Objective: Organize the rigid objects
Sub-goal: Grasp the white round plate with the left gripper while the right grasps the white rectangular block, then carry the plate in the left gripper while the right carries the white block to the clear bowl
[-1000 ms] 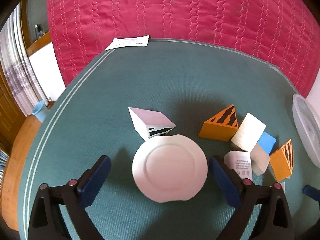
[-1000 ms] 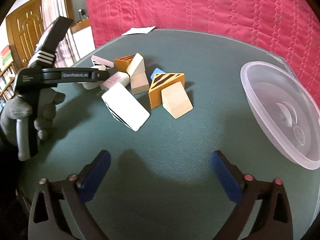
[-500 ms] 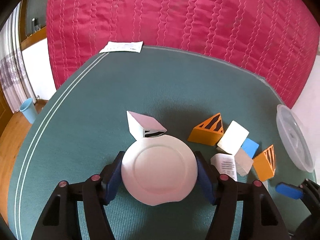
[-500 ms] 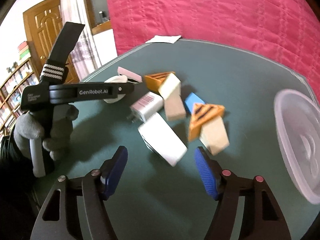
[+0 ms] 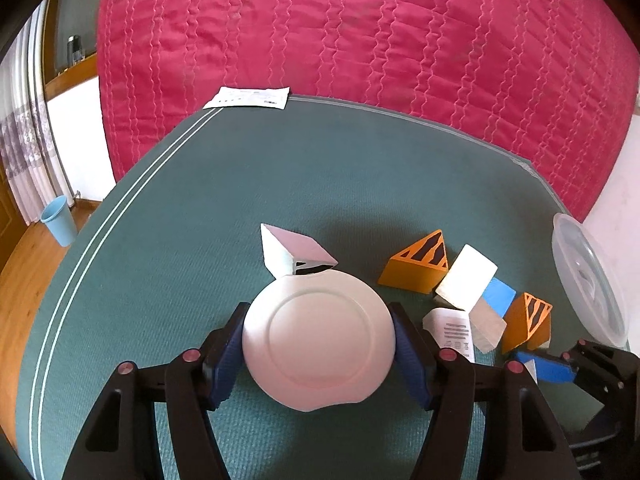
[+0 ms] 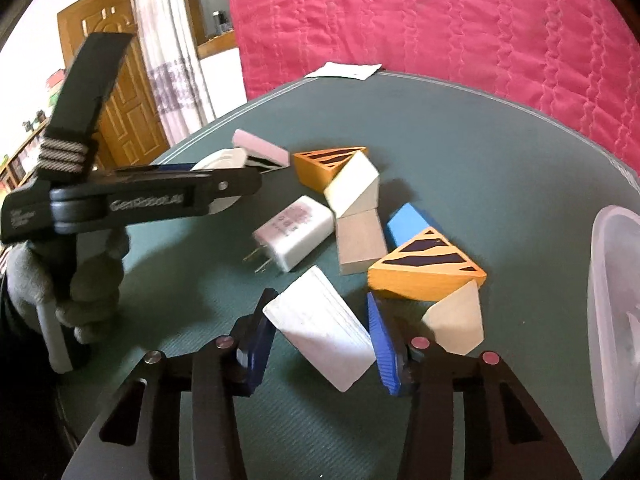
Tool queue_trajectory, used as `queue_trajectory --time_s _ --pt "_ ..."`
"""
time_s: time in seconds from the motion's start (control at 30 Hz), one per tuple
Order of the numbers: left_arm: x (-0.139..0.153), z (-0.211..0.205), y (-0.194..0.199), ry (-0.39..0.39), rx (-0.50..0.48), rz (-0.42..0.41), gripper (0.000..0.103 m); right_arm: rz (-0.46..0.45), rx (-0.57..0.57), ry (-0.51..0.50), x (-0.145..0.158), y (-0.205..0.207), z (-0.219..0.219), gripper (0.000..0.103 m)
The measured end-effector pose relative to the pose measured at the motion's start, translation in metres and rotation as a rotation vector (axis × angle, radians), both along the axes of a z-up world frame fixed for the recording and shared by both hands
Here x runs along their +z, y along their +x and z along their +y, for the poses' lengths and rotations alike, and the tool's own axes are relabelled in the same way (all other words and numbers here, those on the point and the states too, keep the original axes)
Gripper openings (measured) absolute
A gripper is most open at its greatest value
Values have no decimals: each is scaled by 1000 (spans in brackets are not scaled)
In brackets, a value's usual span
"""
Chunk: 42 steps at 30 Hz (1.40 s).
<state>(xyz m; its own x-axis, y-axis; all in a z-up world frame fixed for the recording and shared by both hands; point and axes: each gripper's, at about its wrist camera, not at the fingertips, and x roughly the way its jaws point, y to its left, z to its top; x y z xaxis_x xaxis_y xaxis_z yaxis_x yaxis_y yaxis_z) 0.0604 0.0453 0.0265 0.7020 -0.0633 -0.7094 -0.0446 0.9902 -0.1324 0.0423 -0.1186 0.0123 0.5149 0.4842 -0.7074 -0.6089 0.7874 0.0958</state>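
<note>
The left hand-held gripper [image 5: 319, 338] is clenched on a round white plastic disc [image 5: 318, 338], its blue pads pressing the disc's opposite rims low over the green worktop [image 5: 224, 184]. The right hand-held gripper [image 6: 318, 344] has its blue pads at the two sides of a white rectangular block [image 6: 322, 330]; they look to be touching it, so I judge it gripped, though barely.

Measured from the disc: a pink-topped white wedge [image 5: 294, 250] touches its far rim, and the orange striped wedge [image 5: 416, 266], white cube [image 5: 466, 276] and white plug adapter [image 5: 450, 328] lie to its right.

Risks, as I judge them: the disc is held only by its curved edge, so a tilt or slackened squeeze could let it pop out, and lifting it forward would knock the pink-topped wedge. The white block sits skewed between the right pads and could twist free; a second orange striped wedge [image 6: 426, 270] and a pale wooden wedge [image 6: 456, 324] crowd it on the right.

Left of and beyond the disc the worktop is open. The clear plastic container [image 5: 586, 276] sits at the far right edge.
</note>
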Motion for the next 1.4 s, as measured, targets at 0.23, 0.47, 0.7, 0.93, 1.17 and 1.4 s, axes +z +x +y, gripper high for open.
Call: queue_trajectory --time_s 0.23,0.47,0.7,0.93,1.17,1.4 --pt "0 1 -1 1 4 0 69 -4 -19 -6 -2 -20 -6 44" --pt "2 -2 -3 14 1 -11 69 15 -97 56 2 -37 -33 39" --pt "8 -8 -7 40 2 -23 69 43 -200 133 10 -38 -69 39" --pt "16 -23 -16 58 -27 -32 69 -4 -269 178 27 -43 -97 39" --pt "24 -45 -21 87 -66 -47 69 -57 -422 229 40 -38 -148 39" --pt "31 -71 -21 109 -111 -55 69 -107 -580 265 53 -32 -201 39"
